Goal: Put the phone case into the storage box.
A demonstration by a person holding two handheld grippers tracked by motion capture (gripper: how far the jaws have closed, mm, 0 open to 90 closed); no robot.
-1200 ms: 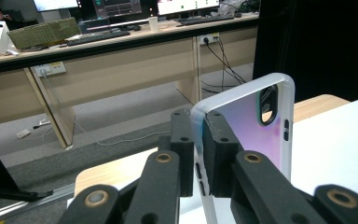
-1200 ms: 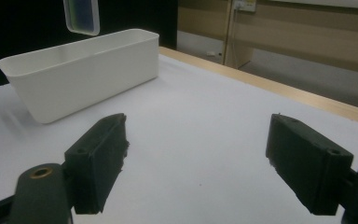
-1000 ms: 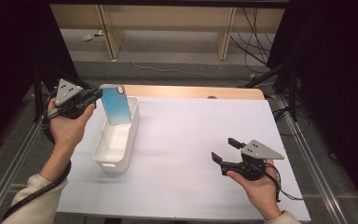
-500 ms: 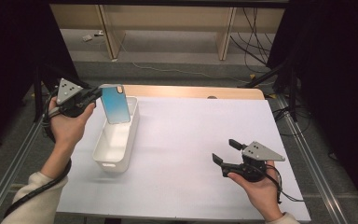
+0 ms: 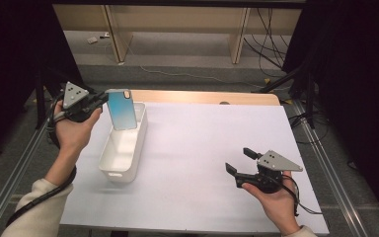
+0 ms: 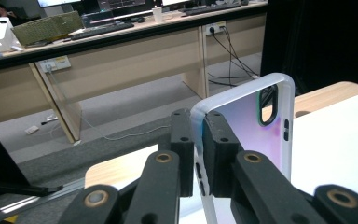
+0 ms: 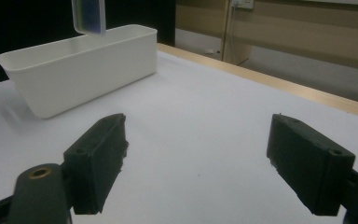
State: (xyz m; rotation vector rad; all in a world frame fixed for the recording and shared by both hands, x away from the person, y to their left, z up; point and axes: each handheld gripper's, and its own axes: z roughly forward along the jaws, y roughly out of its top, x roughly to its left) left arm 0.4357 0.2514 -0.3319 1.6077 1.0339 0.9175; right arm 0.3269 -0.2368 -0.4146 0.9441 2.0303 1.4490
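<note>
A phone case (image 5: 122, 109) with a blue-tinted back and a clear rim hangs upright above the far end of a white bin (image 5: 124, 146). My left gripper (image 5: 100, 101) is shut on its left edge, held up in a hand at the table's left side. In the left gripper view the two pads clamp the case (image 6: 256, 126) by its rim, camera cutout at the top. My right gripper (image 5: 241, 161) rests low over the white table near the front right, its jaws wide apart with nothing between them. The right gripper view has the bin (image 7: 81, 65) ahead and the case's lower end (image 7: 89, 16) above it.
The white table cover (image 5: 202, 148) has a wooden strip (image 5: 202, 97) along its far edge. Metal rails (image 5: 325, 168) run down both sides. Beyond the table are desk legs and cables on the floor (image 5: 266, 29).
</note>
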